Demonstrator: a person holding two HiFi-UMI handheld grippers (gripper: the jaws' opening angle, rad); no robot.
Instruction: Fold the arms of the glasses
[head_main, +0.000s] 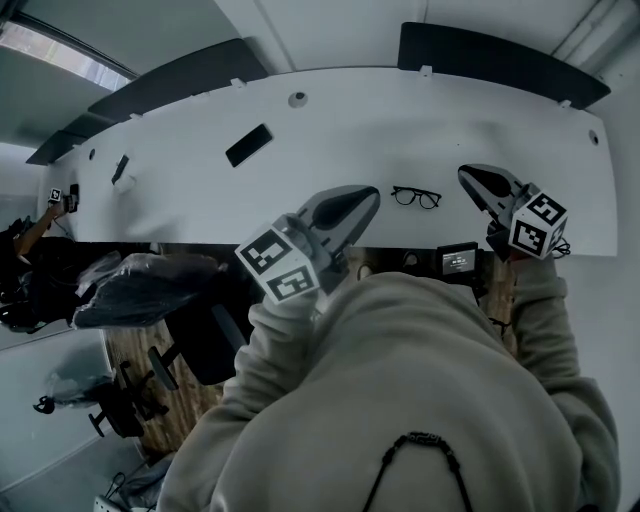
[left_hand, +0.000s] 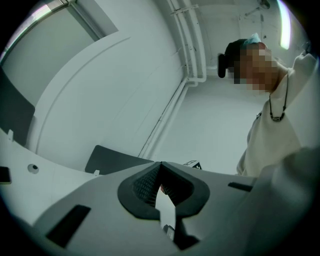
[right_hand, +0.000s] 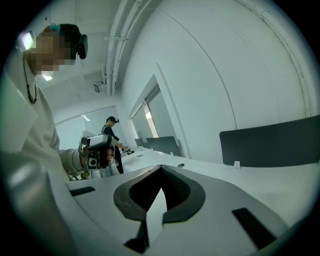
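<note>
Black glasses (head_main: 416, 197) lie on the white bench (head_main: 350, 130), centre frame. Left gripper (head_main: 372, 193) and right gripper (head_main: 466, 173) flank them, jaws pressed together, empty.

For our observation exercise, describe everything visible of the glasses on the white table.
The glasses have a thin dark frame and two roundish clear lenses joined by a bridge. They lie on the white table, near its front edge, touched by nothing else. Whether the arms are folded is too small to tell.
</note>
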